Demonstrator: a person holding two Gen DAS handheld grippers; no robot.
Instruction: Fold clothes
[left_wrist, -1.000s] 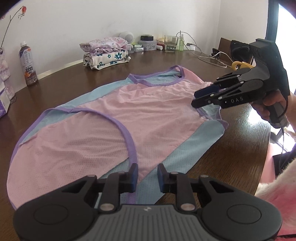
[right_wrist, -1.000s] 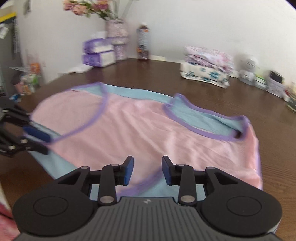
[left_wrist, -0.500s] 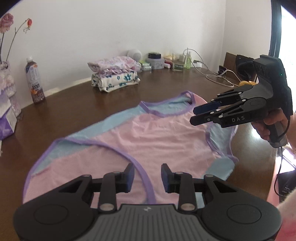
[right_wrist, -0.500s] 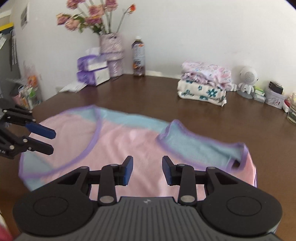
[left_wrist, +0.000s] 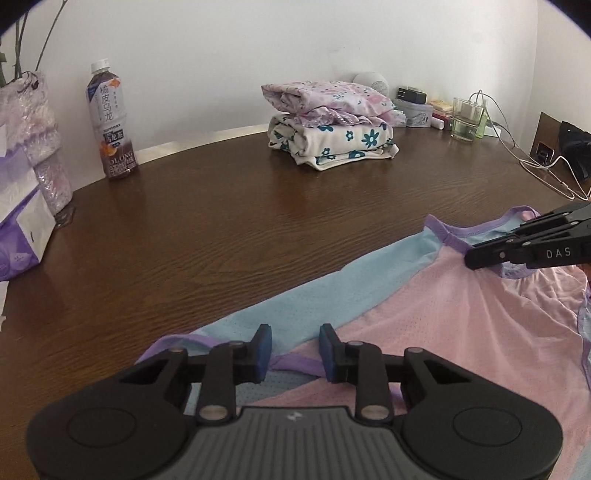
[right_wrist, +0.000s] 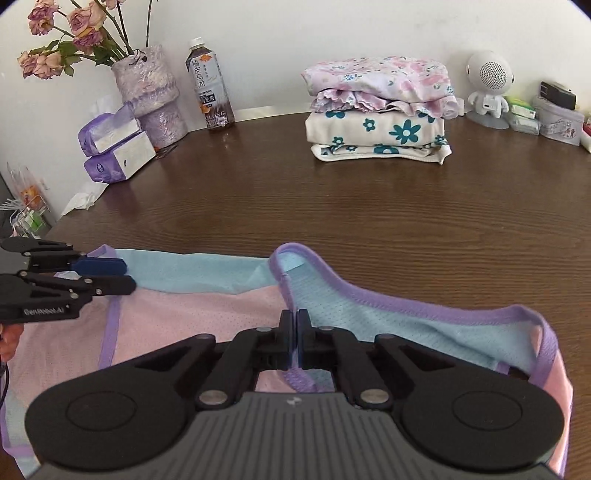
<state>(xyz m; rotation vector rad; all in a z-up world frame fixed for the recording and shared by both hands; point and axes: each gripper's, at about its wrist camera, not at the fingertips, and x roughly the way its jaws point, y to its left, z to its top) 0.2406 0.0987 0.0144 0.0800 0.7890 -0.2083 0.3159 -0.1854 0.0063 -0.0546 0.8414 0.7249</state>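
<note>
Right gripper (right_wrist: 294, 341) pinches the garment (right_wrist: 207, 314) neckline shut; left gripper (left_wrist: 294, 349), fingers parted and empty, should clamp the purple hem at 12 o'clock before lifting together.

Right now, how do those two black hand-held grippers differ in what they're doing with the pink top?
The right hand-held gripper has its jaws pressed together on the purple neckline trim of the pink top; the left hand-held gripper has its jaws apart, gripping nothing. The right one sits at the collar, while the left one is poised over the purple armhole edge. Both are black with blue pads, low over the same garment.
</note>
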